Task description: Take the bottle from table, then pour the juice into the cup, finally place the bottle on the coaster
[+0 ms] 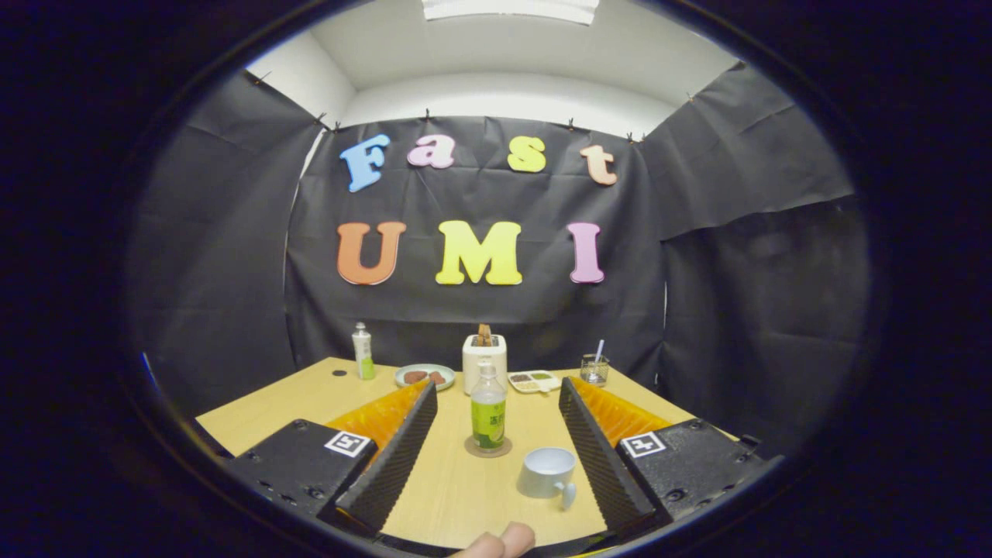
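A small clear bottle [488, 417] with a green label and green juice stands upright on a round brown coaster [488, 448] on the wooden table [279, 411]. It is just ahead of my gripper [498, 397], on the line between the two fingers. A pale mug [548, 473] with its handle toward me sits on the table between the fingers, close to the right finger [601, 457]. The fingers are spread wide and touch nothing. A person's fingertips [504, 541] show at the near table edge.
Along the far side of the table stand a second bottle with a green label [363, 353], a plate with brown food [424, 377], a white toaster [484, 358], a small divided tray [534, 380] and a glass with a straw [594, 367]. A small dark dot [339, 373] lies near the far left bottle.
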{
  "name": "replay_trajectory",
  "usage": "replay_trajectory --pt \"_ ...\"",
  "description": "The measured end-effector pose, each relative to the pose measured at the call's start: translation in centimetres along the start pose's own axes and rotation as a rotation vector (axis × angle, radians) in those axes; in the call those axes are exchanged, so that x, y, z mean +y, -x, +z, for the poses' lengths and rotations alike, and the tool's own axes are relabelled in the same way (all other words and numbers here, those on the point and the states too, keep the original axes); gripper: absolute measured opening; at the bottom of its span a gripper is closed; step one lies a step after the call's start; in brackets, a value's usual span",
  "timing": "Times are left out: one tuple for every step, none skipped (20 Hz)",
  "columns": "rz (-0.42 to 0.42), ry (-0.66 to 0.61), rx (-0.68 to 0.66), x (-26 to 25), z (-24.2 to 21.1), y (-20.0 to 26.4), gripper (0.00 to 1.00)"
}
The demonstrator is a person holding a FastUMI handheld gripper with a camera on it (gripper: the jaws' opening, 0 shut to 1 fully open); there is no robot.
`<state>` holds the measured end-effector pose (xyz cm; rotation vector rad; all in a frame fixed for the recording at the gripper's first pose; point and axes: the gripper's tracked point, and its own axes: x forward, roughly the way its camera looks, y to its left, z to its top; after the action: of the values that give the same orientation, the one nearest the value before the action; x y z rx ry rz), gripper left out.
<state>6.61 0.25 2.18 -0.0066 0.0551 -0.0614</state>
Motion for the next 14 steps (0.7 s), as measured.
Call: replay_trajectory --pt "0.008 -0.002 -0.004 0.2 0.1 0.8 1.0" --pt "0.008 -0.007 0.001 0.1 -0.1 1.4 1.0" --pt "0.009 -0.017 0.011 0.2 -0.2 2.0 1.0" --pt "0.02 -0.026 0.017 0.7 -0.2 2.6 1.0" --pt "0.023 -0.03 0.018 0.9 0.1 3.2 1.0" --pt "0.006 -0.025 0.019 0.5 0.2 3.8 1.0" --pt "-0.011 -0.013 0.012 0.1 0.6 4.5 1.0" --pt "-0.026 0.002 -0.001 0.2 1.0 4.9 1.0" --pt "-0.035 0.016 -0.015 0.2 1.4 5.5 1.0" --pt "-0.046 0.028 -0.02 0.3 1.4 5.9 1.0" --pt "-0.058 0.034 -0.022 0.1 1.4 6.3 1.0" --pt "-0.051 0.031 -0.026 0.5 1.3 6.4 1.0" --pt "-0.04 0.027 -0.021 0.8 1.2 6.5 1.0" --pt "-0.035 0.02 -0.013 0.9 0.9 6.6 1.0"
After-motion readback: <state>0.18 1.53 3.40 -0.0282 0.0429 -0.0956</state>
